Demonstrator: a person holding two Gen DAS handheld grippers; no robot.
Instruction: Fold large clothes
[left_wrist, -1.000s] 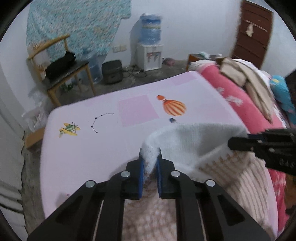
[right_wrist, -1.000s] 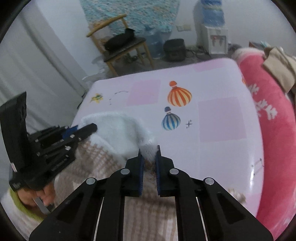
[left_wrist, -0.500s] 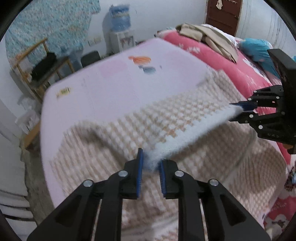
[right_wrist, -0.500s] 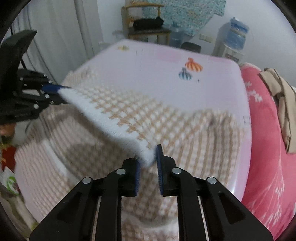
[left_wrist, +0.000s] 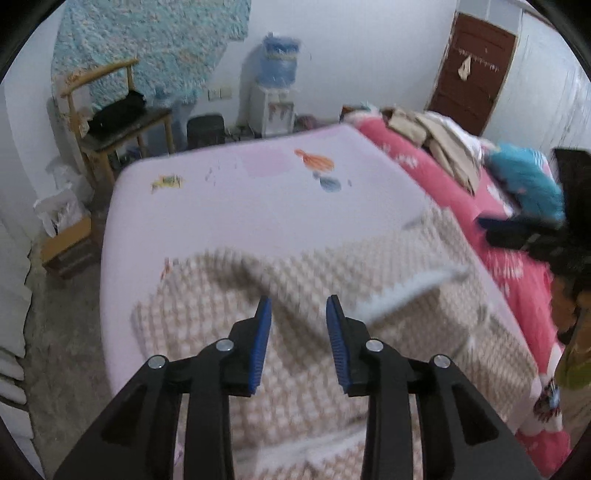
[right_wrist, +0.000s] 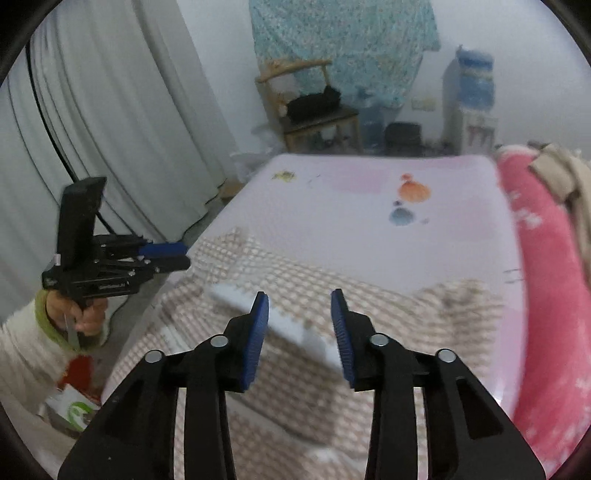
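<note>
Both grippers (left_wrist: 299, 325) (right_wrist: 300, 325) agape above sweater (left_wrist: 332, 280)

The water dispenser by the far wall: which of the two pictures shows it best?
The left wrist view: the water dispenser stands near the centre, bottle and white cabinet fairly sharp. The right wrist view shows it too, but blurred and off toward the right edge.

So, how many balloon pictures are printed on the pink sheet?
2. An orange balloon is on the far part of the pink sheet, and a blue balloon is just below it. The knitted garment may hide more.
</note>
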